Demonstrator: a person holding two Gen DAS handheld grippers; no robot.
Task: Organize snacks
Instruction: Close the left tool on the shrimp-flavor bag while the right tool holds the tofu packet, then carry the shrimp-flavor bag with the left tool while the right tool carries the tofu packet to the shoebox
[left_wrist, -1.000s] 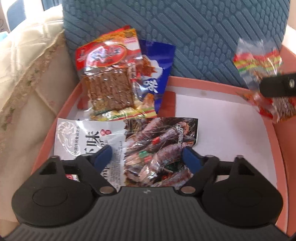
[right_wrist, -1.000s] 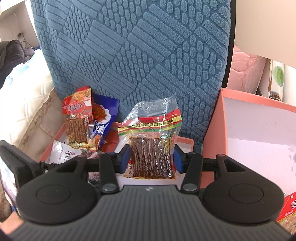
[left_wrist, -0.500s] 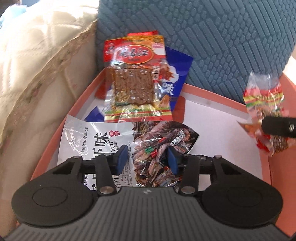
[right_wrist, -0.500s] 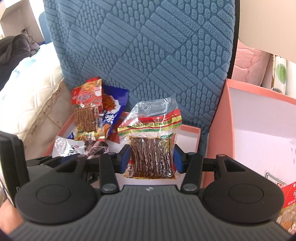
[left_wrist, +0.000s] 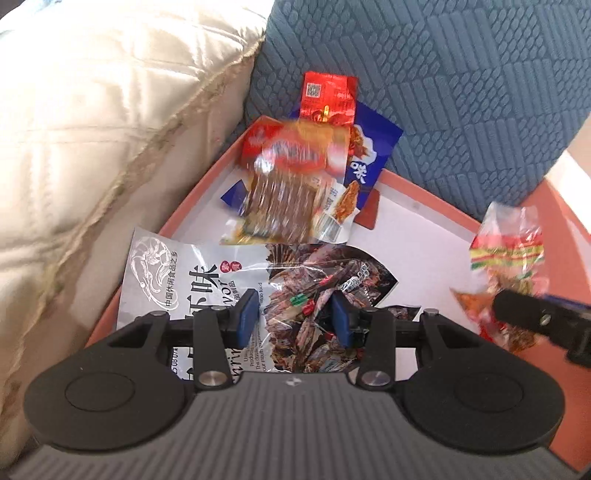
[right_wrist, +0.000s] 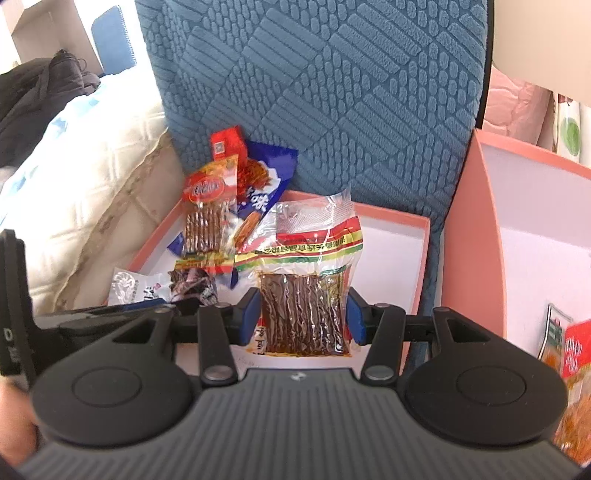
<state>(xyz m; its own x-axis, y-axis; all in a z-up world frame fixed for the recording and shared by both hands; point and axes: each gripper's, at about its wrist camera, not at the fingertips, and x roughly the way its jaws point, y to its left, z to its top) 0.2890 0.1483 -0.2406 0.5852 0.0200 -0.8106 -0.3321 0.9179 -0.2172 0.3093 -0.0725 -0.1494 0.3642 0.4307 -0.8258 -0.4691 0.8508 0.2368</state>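
Observation:
A grey shrimp snack bag (left_wrist: 192, 280) lies at the near left of a pink tray (left_wrist: 424, 192). My left gripper (left_wrist: 293, 314) has its blue pads pressing into the crumpled dark half of the bag, and its jaws are closing. My right gripper (right_wrist: 303, 314) is shut on a clear packet of dark strips (right_wrist: 306, 258) with a red, yellow and green band, held upright over the tray. The left wrist view shows that packet (left_wrist: 506, 251) at the far right. In the right wrist view the shrimp bag (right_wrist: 133, 288) sits low at the left.
An orange packet of brown strips (left_wrist: 291, 184), a blue bag (left_wrist: 369, 158) and a red packet (left_wrist: 328, 96) lean in the tray's far corner against a blue cushion (left_wrist: 443, 92). A cream quilt (left_wrist: 92, 129) borders the left. A second pink box (right_wrist: 476, 221) with snacks (right_wrist: 576, 354) stands right.
My left jaws have narrowed onto the shrimp bag and crumpled it, and that gripper has rolled and shifted. The orange packet now looks blurred. The right gripper still holds its packet and has drifted a little.

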